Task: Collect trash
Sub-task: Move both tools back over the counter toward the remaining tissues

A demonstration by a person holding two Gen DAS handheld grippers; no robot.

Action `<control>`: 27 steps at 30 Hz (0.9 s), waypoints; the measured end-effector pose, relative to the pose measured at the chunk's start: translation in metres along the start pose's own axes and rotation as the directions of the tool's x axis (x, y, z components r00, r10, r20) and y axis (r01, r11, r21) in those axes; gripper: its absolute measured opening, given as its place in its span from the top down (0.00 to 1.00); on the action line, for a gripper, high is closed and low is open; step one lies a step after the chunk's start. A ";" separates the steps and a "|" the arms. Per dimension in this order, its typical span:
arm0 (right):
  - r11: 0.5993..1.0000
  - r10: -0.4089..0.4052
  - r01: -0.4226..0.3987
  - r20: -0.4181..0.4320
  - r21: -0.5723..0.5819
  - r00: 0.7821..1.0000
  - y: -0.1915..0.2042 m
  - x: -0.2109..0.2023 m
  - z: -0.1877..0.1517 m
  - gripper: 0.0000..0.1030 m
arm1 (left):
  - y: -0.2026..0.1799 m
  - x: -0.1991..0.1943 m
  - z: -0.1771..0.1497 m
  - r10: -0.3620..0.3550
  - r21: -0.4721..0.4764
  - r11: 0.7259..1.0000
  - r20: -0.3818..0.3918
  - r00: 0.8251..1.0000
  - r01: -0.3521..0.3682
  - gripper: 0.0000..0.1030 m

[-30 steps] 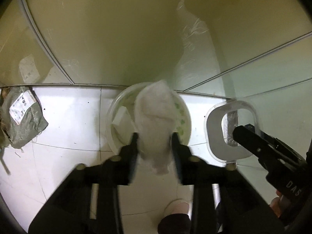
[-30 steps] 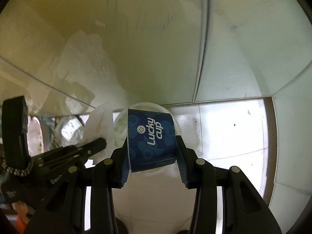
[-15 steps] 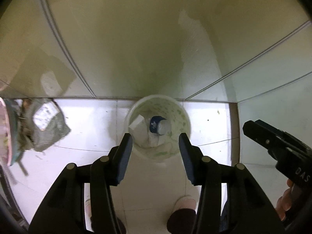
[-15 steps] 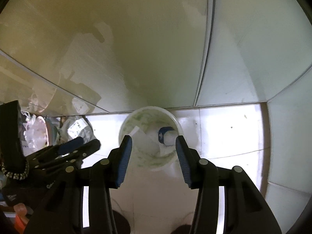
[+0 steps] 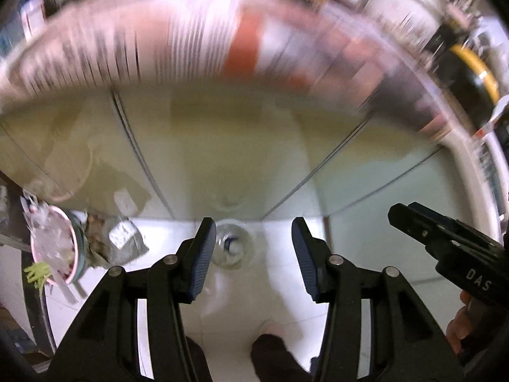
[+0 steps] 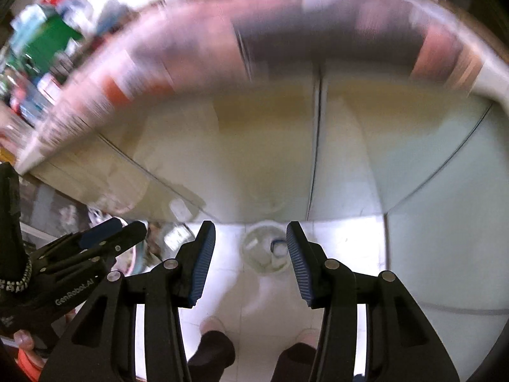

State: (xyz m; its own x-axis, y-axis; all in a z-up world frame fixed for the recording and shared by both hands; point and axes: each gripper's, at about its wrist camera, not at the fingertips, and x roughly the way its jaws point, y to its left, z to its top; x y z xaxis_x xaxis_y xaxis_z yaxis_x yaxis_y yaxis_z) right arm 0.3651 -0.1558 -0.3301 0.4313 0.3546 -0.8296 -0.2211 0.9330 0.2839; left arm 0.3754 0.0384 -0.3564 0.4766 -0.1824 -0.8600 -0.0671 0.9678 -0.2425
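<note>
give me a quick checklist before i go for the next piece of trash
1. Left gripper open, nothing in it: ok.
2. Right gripper open, nothing in it: ok.
3. Blue cup inside the bin: ok.
4. Bin upright on the floor: ok.
5. More trash at hand: grey bag and pink bowl lie left of the bin: ok.
6. Upper view sharp enough to aim: not ok, blurred.

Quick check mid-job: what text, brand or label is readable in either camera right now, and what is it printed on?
"DAS": on the right tool body, as the left camera sees it; further letters are cut off.
"GenRobot.AI": on the left tool body, as the right camera sees it.
White label on the grey bag: too blurred to read.
Blue cup in the bin: print too small to read.
Striped band on top: motion-blurred, unreadable.
</note>
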 end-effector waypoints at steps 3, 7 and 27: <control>1.000 0.019 -0.018 0.067 -0.018 0.998 -0.002 -0.059 0.018 0.58 | -0.022 -0.053 0.016 0.014 0.002 1.000 0.066 0.998 -0.014 0.54; 0.997 0.051 -0.041 0.145 -0.068 0.988 -0.006 -0.122 0.038 0.58 | -0.051 -0.114 0.035 0.058 -0.005 0.998 0.149 0.987 -0.058 0.49; 0.989 0.063 -0.020 0.294 -0.147 0.954 0.003 -0.161 0.126 0.48 | -0.023 -0.179 0.139 0.146 -0.088 0.989 0.356 0.923 -0.123 0.43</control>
State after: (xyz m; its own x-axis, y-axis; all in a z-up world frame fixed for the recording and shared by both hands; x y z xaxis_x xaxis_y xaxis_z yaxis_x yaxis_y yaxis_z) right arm 0.4054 -0.2028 -0.1347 0.6542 0.4151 -0.6323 -0.3559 0.9065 0.2270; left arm 0.4139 0.0734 -0.1347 0.7420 0.0348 -0.6695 -0.2018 0.9639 -0.1736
